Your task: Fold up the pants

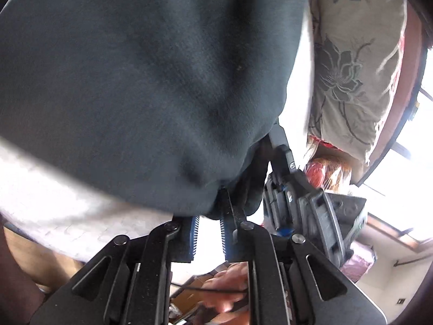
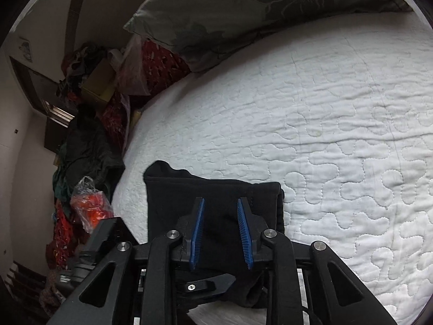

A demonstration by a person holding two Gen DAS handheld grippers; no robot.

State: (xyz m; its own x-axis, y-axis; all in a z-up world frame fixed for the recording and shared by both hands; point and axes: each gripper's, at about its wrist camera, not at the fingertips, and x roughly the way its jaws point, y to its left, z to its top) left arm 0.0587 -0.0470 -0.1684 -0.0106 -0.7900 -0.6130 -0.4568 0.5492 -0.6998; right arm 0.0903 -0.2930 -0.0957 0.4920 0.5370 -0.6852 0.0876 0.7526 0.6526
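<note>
The left gripper (image 1: 209, 214) is clamping a bunched fold of the dark pants (image 1: 140, 81), lifting the cloth right up against its camera. The right gripper (image 2: 220, 230) is tilting downward, its jaws parted and touching nothing, over the folded pants (image 2: 216, 189) lying widthwise near the bed's edge. The white quilt (image 2: 324, 135) is stretching bare toward the floral pillow (image 2: 243, 8).

black pants (image 2: 213, 189), white wavy-stitched quilt (image 2: 324, 135), grey flowered pillow (image 2: 243, 13), blue-padded claw (image 2: 220, 203).
</note>
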